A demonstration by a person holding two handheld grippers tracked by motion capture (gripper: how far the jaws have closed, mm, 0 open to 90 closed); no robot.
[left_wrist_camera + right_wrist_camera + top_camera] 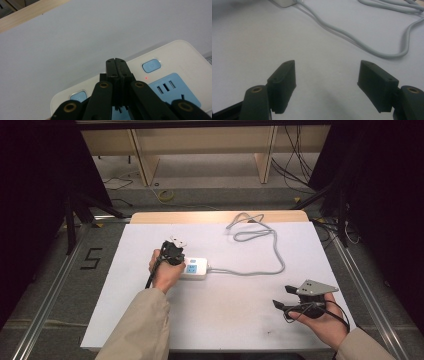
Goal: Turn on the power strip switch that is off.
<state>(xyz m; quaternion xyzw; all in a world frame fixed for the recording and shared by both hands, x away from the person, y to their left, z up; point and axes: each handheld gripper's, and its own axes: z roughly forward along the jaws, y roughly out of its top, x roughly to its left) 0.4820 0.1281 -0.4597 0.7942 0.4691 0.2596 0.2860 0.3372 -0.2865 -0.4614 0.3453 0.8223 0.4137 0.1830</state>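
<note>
Counting—one power strip [196,268], two tools.

The left hand [165,272] is gripping the left gripper [116,65], whose 2 jaws are pressing flat together with nothing between them. The right hand [325,322] is holding the right gripper [326,83] low, its 2 jaws standing wide apart. Both forearms are reaching forward in tan sleeves [137,327].

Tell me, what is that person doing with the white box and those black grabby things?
A person holds the left gripper, its fingers closed together, right over a white plastic power strip with blue sockets on the white table. The right gripper rests open and empty nearby. The strip's grey cable snakes away across the table.
</note>
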